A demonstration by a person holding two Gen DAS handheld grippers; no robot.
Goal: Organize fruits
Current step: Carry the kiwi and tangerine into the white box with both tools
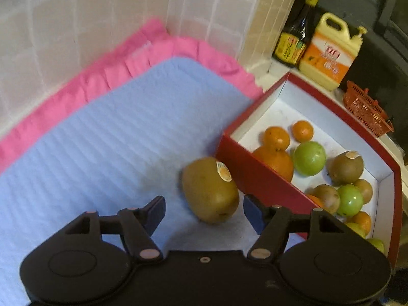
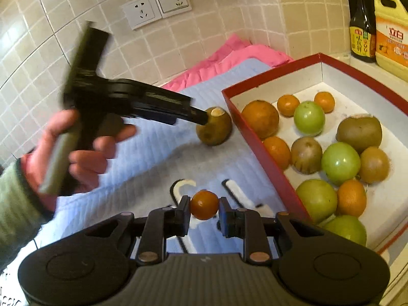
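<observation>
A brown kiwi with a sticker lies on the blue mat, just outside the red box. My left gripper is open with the kiwi between its fingers, and the pads stand clear of it. In the right wrist view the left gripper reaches the same kiwi from the left, held by a person's hand. My right gripper is shut on a small orange above the mat, left of the box.
The white-lined box holds several oranges, green fruits and kiwis. A soy sauce bottle, a yellow jug and an orange basket stand behind it. A pink cloth lies under the mat against the tiled wall. White shapes lie under my right gripper.
</observation>
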